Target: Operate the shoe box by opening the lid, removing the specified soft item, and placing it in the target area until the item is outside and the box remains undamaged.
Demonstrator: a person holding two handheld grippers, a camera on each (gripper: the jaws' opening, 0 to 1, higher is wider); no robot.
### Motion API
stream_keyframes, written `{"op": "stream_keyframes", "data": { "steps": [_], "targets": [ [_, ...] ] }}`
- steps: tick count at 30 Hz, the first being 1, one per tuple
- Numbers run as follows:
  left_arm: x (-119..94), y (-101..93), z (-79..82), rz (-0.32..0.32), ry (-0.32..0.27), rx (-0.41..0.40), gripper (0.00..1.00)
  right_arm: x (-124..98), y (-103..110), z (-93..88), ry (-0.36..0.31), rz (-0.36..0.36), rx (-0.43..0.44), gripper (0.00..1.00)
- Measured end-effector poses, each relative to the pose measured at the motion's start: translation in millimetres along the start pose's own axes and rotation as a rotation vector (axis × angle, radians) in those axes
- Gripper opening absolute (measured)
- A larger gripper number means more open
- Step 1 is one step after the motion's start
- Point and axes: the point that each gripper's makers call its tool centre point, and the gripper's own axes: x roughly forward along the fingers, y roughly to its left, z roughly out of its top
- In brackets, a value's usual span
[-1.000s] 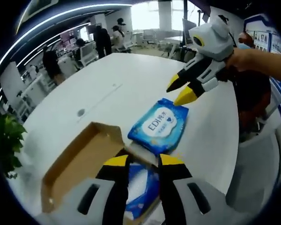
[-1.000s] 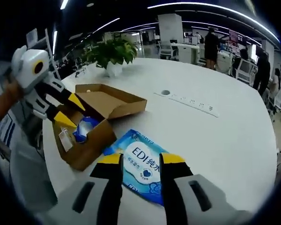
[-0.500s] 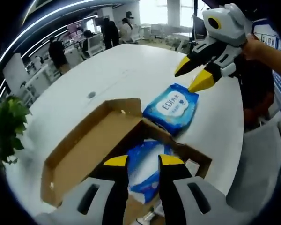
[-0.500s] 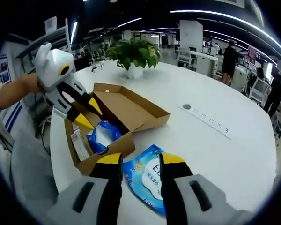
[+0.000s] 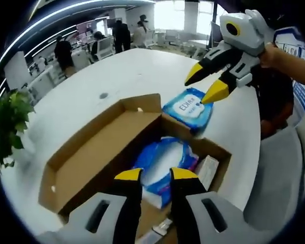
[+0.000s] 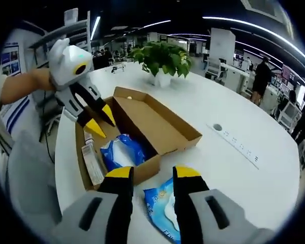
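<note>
Shoe box (image 6: 142, 132) sits open on the white bench (image 6: 244, 173) at the centre of the right gripper view, its lid (image 5: 99, 147) folded flat to one side so the inside is free to reach into. 1 blue wipes pack (image 5: 189, 107) already lies flat on the bench just beside the box, at upper right of centre in the left gripper view and between your right claw's jaws at the bottom of the right gripper view; that looks like the target area. A second blue soft pack (image 5: 162, 165) lies inside the box beside a small white carton (image 6: 93, 163) along the box wall.

Your left claw (image 5: 150, 175) hangs over the box interior, jaws parted narrowly and holding nothing, with the blue soft pack directly beyond its tips, near but not gripped. Your right claw (image 6: 152, 173) hovers above the bench outside the box, jaws apart and empty, over the pack lying there; in the left gripper view it sits at upper right, above that pack and not touching it. I judge the soft pack in the box is yours to take next.
</note>
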Motion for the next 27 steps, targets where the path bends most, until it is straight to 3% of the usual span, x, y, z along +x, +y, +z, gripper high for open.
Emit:
{"op": "stream_keyframes", "data": {
  "steps": [12,27],
  "targets": [
    [13.2,-18.6,-6.3,-0.102,-0.006,0.077,0.16,23.7,15.4,-0.9,0.033,0.041,-0.066,0.26],
    [30.6,-20.4,-13.5,-0.178,0.035,0.092,0.16,57.3,30.2,-2.7,0.093,0.081,-0.164,0.2]
  ]
}}
